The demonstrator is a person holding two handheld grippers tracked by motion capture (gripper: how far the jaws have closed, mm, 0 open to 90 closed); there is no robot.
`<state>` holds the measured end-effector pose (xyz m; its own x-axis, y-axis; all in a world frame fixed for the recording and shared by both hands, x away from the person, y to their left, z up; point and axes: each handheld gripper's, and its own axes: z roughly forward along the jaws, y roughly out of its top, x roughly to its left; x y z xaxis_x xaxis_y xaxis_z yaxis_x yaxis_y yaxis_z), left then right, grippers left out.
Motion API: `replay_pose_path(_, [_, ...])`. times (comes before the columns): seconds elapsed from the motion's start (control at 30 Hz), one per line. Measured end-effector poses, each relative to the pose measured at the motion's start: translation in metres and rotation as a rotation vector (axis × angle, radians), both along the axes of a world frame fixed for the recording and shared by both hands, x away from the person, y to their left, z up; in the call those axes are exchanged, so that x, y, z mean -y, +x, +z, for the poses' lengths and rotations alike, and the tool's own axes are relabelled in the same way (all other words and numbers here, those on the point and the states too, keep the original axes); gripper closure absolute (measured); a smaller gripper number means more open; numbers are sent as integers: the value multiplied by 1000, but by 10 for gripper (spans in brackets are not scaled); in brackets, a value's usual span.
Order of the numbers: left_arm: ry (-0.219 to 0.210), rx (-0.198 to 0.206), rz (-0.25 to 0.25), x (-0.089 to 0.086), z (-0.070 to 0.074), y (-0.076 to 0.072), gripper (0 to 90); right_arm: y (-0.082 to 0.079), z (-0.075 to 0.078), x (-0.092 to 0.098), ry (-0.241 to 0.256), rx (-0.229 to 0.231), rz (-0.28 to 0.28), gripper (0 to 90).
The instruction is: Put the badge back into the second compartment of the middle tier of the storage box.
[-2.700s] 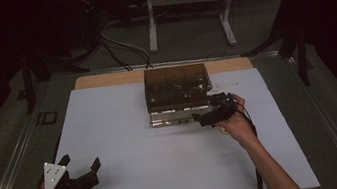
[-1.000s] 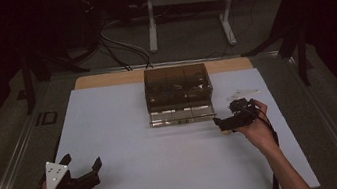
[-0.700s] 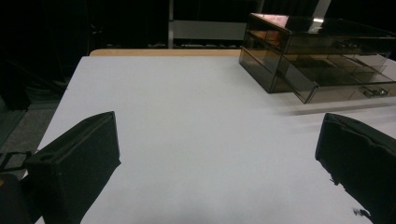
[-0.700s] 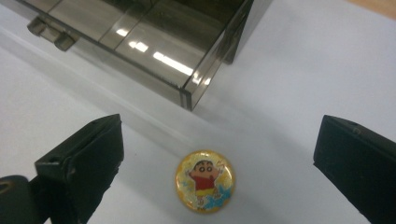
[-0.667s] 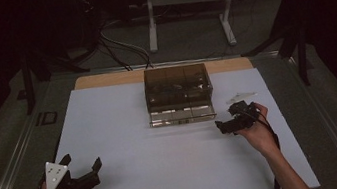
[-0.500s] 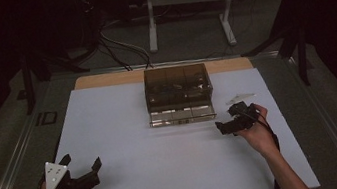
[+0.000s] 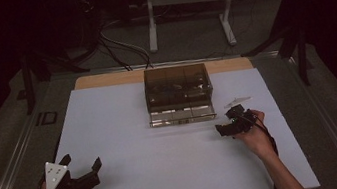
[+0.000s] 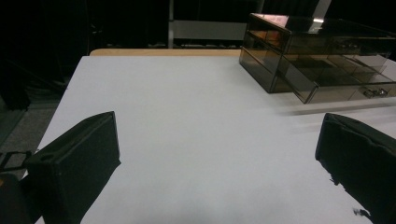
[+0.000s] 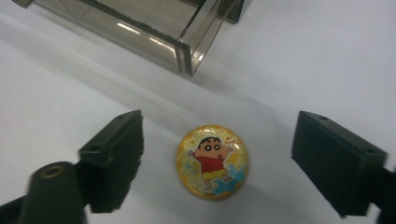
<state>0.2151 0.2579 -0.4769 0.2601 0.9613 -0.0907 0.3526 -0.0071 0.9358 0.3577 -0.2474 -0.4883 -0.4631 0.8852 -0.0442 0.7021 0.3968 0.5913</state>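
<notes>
Right gripper (image 9: 217, 158) hung spread over the cartoon badge (image 9: 212, 161) on the table (image 9: 327, 56), apparently to pinch it; left gripper (image 8: 219, 163) idled spread.

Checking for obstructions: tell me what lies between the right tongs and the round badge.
Nothing: in the right gripper view, the badge lies on bare white table between the open right tongs.
</notes>
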Motion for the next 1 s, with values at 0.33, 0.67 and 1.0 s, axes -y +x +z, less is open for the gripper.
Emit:
replay_pose_path(0.33, [0, -1, 0, 0, 0, 0, 11, 2, -8, -2, -9, -56, -2, 397])
replay_pose_path(0.67, [0, -1, -1, 0, 0, 0, 11, 4, -14, -2, -37, -100, -6, 409])
replay_pose_path(1.0, [-1, -1, 0, 0, 0, -1, 11, 4, -14, 0, -18, -120, 3, 464])
